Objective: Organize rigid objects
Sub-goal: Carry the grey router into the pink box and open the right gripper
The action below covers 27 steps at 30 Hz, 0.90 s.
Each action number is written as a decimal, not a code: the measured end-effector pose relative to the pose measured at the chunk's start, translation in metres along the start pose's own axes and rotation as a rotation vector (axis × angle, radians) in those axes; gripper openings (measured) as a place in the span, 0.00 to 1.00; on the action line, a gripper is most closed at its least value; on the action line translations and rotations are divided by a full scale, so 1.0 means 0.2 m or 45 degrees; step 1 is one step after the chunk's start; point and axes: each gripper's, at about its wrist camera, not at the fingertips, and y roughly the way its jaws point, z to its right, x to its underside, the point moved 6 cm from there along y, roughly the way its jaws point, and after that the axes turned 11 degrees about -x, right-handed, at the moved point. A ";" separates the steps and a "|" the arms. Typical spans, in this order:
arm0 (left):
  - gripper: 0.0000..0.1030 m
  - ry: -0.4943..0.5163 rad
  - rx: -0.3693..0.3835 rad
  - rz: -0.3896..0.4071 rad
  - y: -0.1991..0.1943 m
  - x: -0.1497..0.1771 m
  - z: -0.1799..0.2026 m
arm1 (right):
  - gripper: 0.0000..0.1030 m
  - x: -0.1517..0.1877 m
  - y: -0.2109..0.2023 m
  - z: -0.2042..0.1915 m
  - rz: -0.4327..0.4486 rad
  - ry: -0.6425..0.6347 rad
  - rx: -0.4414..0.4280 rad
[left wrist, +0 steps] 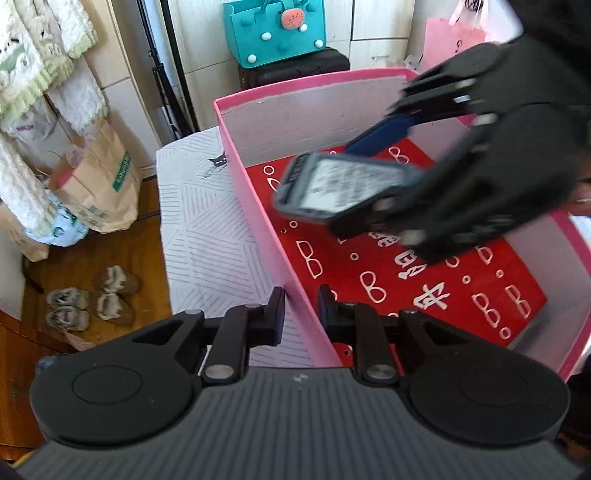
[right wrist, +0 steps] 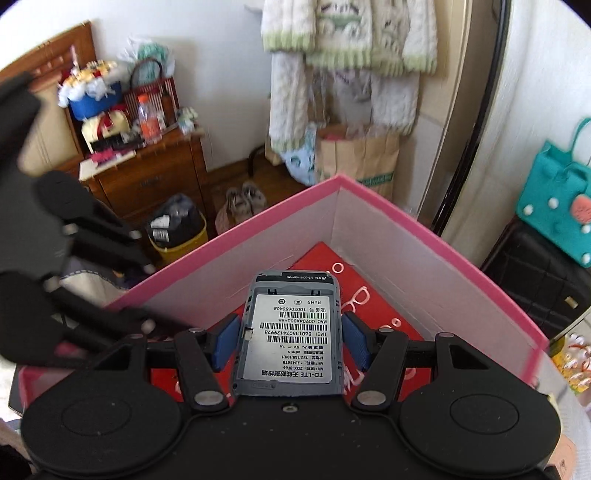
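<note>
Over the open pink box (left wrist: 255, 221), held in the air: a grey handheld device (right wrist: 295, 354), back cover off, white printed label with barcodes facing up. Clamped by its two long sides between the blue pads (right wrist: 225, 343) of the right gripper (right wrist: 290, 325), so closed on the device, which juts forward past the fingertips toward the box's far corner. Not touching the box floor or walls in either view; blurred in the left wrist view.

Lining the bottom of the box: a red sheet (left wrist: 406, 295) printed with white spectacles, small rings and a few characters. Nothing else visible inside.

At the near corner of the box, straddling its left wall: the left gripper (left wrist: 301, 314), one finger outside over the white striped cover (left wrist: 207, 240), the other inside over the red sheet. Parted only narrowly, wall between the pads, a sliver of space visible on the inner side, so not pressing on it as far as can be made out. Seen from the right wrist view as a dark blurred shape at the left edge.

Beyond the box: a teal felt bag (left wrist: 273, 29) on a black case, a brown paper bag (left wrist: 107, 184) on the wooden floor, furry slippers (left wrist: 92, 299) nearby, a cluttered wooden cabinet (right wrist: 147, 177) against the wall
</note>
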 end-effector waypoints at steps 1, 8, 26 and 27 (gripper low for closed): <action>0.19 -0.020 0.026 0.000 0.00 0.00 -0.01 | 0.63 -0.01 0.03 0.02 -0.023 0.016 0.001; 0.20 -0.065 0.075 0.034 0.01 0.03 -0.04 | 0.63 -0.02 0.20 0.17 -0.114 0.227 0.050; 0.21 -0.077 0.066 0.035 -0.01 0.02 -0.02 | 0.68 0.01 -0.32 0.18 0.199 0.394 -0.078; 0.21 -0.078 0.065 0.033 -0.01 0.02 -0.02 | 0.68 0.04 -0.38 0.18 0.216 0.402 -0.076</action>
